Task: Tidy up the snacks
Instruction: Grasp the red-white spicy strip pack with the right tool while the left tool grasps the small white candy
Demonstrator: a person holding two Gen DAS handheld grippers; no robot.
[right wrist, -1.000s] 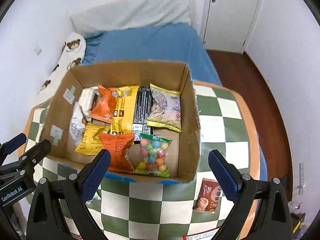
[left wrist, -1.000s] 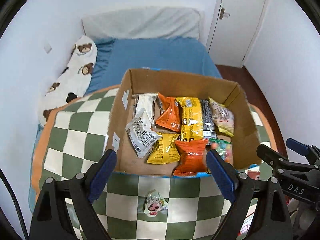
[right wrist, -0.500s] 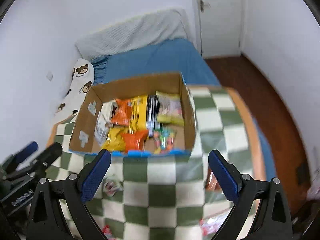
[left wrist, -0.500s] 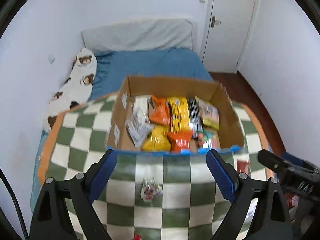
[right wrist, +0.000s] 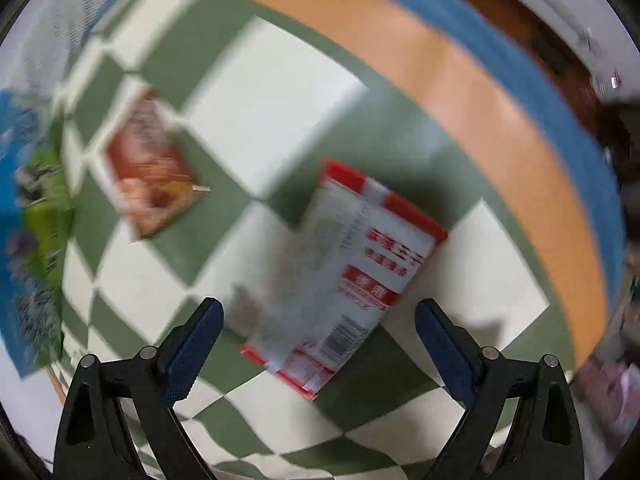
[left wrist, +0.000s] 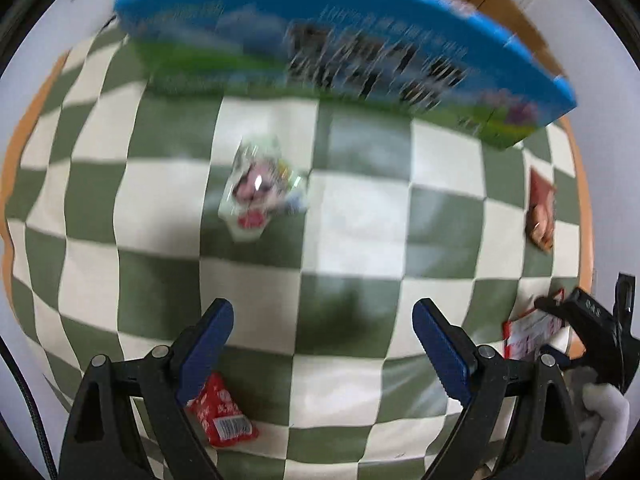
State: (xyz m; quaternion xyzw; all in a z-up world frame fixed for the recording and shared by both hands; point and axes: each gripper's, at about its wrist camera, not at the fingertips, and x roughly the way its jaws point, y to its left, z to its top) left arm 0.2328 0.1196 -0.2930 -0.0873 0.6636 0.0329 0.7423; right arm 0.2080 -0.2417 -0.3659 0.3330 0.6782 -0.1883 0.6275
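Observation:
My left gripper (left wrist: 324, 336) is open and empty, low over the green and white checked cloth (left wrist: 360, 216). A clear packet with pink and red print (left wrist: 262, 192) lies ahead of it. A small red packet (left wrist: 220, 412) lies beside its left finger. The snack box's blue and green front wall (left wrist: 320, 48) is at the top. My right gripper (right wrist: 316, 334) is open and empty, just above a red and white packet (right wrist: 352, 276). A red-brown packet (right wrist: 150, 164) lies further left. The right gripper also shows in the left wrist view (left wrist: 588, 316).
The cloth's orange border (right wrist: 480, 92) and blue bed edge (right wrist: 540, 80) curve along the right. The box wall (right wrist: 28, 220) stands at the left of the right wrist view. The red-brown packet (left wrist: 542, 208) lies near the cloth's right edge.
Both grippers have dropped from high above the box down close to the cloth. The left now faces the clear packet, the right the red and white packet. Both views are blurred.

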